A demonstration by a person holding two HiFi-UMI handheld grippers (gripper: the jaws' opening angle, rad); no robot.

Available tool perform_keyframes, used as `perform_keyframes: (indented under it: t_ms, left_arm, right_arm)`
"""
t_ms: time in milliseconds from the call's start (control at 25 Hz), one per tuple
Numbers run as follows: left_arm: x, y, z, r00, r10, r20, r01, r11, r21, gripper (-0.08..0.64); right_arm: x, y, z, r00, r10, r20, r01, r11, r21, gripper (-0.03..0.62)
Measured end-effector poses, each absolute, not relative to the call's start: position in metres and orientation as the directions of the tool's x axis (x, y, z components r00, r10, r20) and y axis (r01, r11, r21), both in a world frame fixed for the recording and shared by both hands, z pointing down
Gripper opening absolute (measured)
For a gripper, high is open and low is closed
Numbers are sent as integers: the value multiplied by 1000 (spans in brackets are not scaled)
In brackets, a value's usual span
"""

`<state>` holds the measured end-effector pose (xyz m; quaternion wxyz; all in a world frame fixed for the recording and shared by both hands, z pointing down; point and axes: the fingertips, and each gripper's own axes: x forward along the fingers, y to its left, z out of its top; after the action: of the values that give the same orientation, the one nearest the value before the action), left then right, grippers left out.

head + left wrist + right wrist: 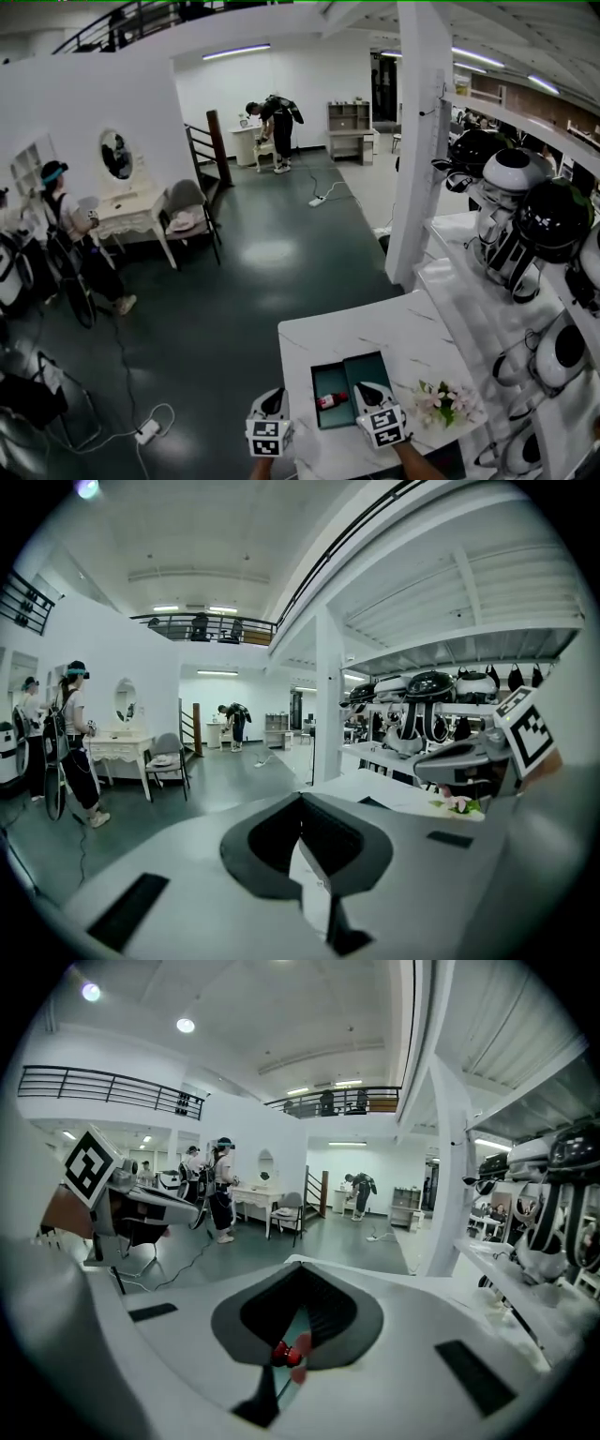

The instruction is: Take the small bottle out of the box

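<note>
- Your right tongs (pixel 298 1312) are closed all the way, the two halves meeting with no real gap. They've got nothing in them.
- In the right gripper view you can spot a bit of red and some teal through the dark notch under the tongs. That's the small bottle (pixel 330 401) and the box (pixel 328 380) below. It doesn't look pinched, just visible underneath.
- Your left tongs (pixel 302 829) look the same: pressed together and empty. Only the pale surface (pixel 375 328) shows through their notch.
- From the head view, the box lies open on the white marbled surface, near its front edge, and it's teal inside.
- The small bottle is still in there, lying on its side in the left half, with its red parts easy to pick out.
- Your right tongs hang over the right half of the box, just beside the bottle. I can't tell from these views whether they're touching the box itself.
- Your left tongs sit off the box's left side, near it but apart, so the bottle ends up between your two tools.
- There's a little bunch of flowers (pixel 442 401) on the surface just right of the box, close to your right tongs.
- Both tools point forward and a bit down.
</note>
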<state>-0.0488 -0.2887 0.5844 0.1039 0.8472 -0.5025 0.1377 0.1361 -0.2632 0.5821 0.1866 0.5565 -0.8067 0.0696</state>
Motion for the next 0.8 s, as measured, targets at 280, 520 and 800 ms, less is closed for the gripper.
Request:
perform_keyframes:
  t_ms: [280,520,800]
  left_arm:
    - [-45,-300,591,363,-860,358,-926,-376,35,18]
    - [-36,-302,605,306,-866,396,-946,-323,26,18]
    - [-53,-298,627,263,-854,448,-959,-283,24,18]
  right_arm:
    - [143,-293,593,-411,-826,386,-880,470,69,20]
    - [136,-302,614,-484,-770,416,-838,545,35,20]
    - [134,-300,646,-500,-728,469,-825,564,-4,20]
